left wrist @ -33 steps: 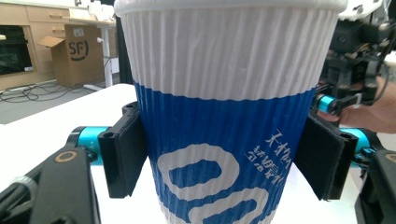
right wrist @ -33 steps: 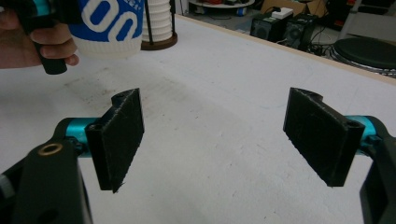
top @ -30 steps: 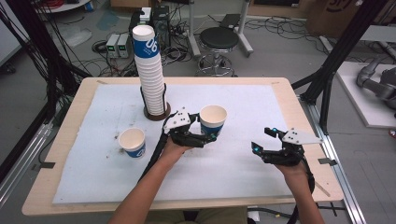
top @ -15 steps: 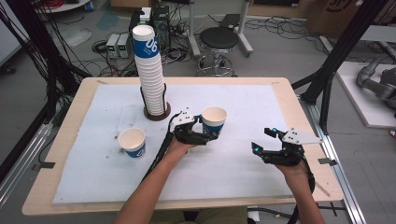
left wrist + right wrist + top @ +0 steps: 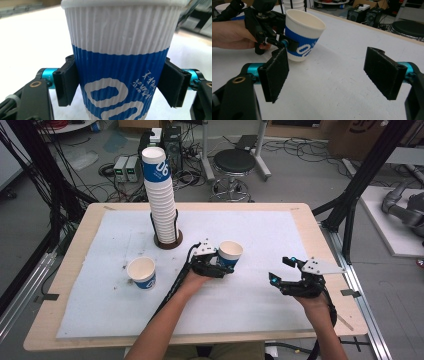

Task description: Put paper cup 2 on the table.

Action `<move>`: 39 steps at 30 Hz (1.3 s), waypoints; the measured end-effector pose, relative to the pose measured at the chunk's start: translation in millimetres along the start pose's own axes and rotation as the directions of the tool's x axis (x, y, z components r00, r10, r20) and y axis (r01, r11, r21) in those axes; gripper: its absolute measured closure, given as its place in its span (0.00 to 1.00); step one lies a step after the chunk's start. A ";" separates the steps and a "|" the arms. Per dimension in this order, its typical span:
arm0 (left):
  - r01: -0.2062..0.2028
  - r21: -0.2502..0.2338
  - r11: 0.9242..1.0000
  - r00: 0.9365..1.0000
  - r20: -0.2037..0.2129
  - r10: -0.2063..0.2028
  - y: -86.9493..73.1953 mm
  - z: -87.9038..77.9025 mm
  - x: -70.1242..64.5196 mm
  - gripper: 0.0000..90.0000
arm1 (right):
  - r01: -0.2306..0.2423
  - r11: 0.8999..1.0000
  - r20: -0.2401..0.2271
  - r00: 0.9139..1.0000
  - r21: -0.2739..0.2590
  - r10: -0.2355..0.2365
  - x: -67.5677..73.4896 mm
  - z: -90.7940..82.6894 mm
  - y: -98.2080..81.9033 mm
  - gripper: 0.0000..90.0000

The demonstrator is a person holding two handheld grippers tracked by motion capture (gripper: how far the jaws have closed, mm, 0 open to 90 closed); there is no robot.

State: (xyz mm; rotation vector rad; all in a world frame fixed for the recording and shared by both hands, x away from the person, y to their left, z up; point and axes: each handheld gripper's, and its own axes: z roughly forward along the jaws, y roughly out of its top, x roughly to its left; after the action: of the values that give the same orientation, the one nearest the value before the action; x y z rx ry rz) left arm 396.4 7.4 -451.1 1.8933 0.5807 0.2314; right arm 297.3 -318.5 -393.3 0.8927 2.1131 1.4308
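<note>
Nearest us, the right claw [image 5: 280, 279] sits low over the white mat [image 5: 260, 305] at the desk's right side – its black pads [image 5: 274, 75] stand wide apart with nothing between them, just bare mat.

Next out, the left claw [image 5: 220, 267] is clamped on a paper cup [image 5: 230, 254] near the middle of the desk [image 5: 75, 265]. In the left gripper view we see both pads pressed flat on the cup's blue band [image 5: 120, 75], one on each side, below the white ribbed top. The cup's long axis is nearly vertical but leans a little – in the right gripper view the mouth [image 5: 304, 21] tips up and toward the right claw while the base angles back toward the hand [image 5: 232, 35]. Mouth up, open, inside looks empty. We can't tell for sure whether its base touches the mat or hangs just above it.

Left of that, a second cup [image 5: 141, 272] stands upright on the mat, mouth up, well apart from the held one.

Farther back, a tall stack of cups [image 5: 160, 195] rises vertically from a dark round holder [image 5: 167, 242], just behind the left claw.

Beyond the desk – a black stool [image 5: 235, 162] on the floor.
</note>
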 end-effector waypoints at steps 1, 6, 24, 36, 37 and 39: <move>0.002 0.016 1.000 1.000 -0.005 -0.002 0.6 1.9 -2.1 0.28 | 0.000 1.000 -0.001 1.000 0.000 0.000 0.1 -0.1 0.1 0.23; -0.009 0.047 0.999 1.000 -0.026 0.010 3.1 0.6 -5.2 0.29 | -0.001 1.000 -0.002 1.000 0.000 0.001 0.4 -1.1 0.1 0.23; -0.045 0.116 0.992 0.998 -0.034 0.049 -6.1 -16.5 -12.2 0.27 | 0.002 1.000 -0.009 1.000 0.004 -0.002 2.8 -0.9 0.6 0.23; -0.017 0.042 0.999 1.000 -0.021 0.018 -9.3 -39.5 -15.5 0.21 | -0.001 1.000 -0.012 1.000 0.009 0.001 1.0 -1.2 -1.2 0.23; -0.021 0.034 0.999 1.000 -0.021 0.022 -8.0 -44.8 -15.8 0.21 | -0.003 1.000 -0.011 1.000 0.010 0.003 1.2 -1.2 -1.2 0.23; -0.020 0.016 1.000 1.000 -0.023 0.021 -6.1 -52.6 -16.8 0.20 | -0.002 1.000 -0.011 1.000 0.010 0.002 1.3 -1.0 -1.3 0.23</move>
State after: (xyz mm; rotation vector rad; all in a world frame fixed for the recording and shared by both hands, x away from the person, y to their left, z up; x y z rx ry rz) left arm 358.0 43.9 -434.2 1.9146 0.5805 0.2633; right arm 295.3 -318.5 -394.1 0.8931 2.1293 1.4304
